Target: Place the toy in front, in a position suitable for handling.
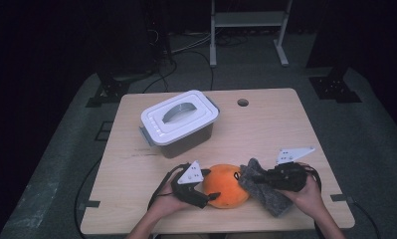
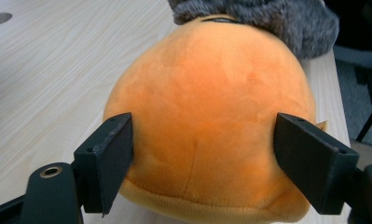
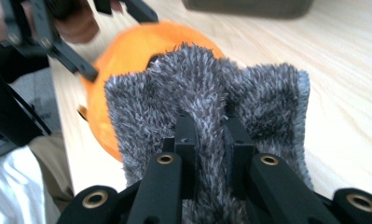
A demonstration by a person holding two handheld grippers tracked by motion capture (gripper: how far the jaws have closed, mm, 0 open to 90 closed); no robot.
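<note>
An orange plush ball (image 1: 226,185) sits near the front edge of a pale wooden table (image 1: 275,124), gripped at its sides by the left gripper (image 2: 203,154). The right gripper (image 3: 210,140) pinches a grey fuzzy cloth (image 1: 263,186) touching the ball. A lidded grey bin (image 1: 180,122) stands behind; dark room, grey floor

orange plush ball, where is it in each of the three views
High view: orange plush ball at the table's near edge, between the grippers.
Left gripper view: centre, between the jaws.
Right gripper view: upper left, behind the grey cloth.
Shared landmark: the grey cloth touching the ball.
</note>
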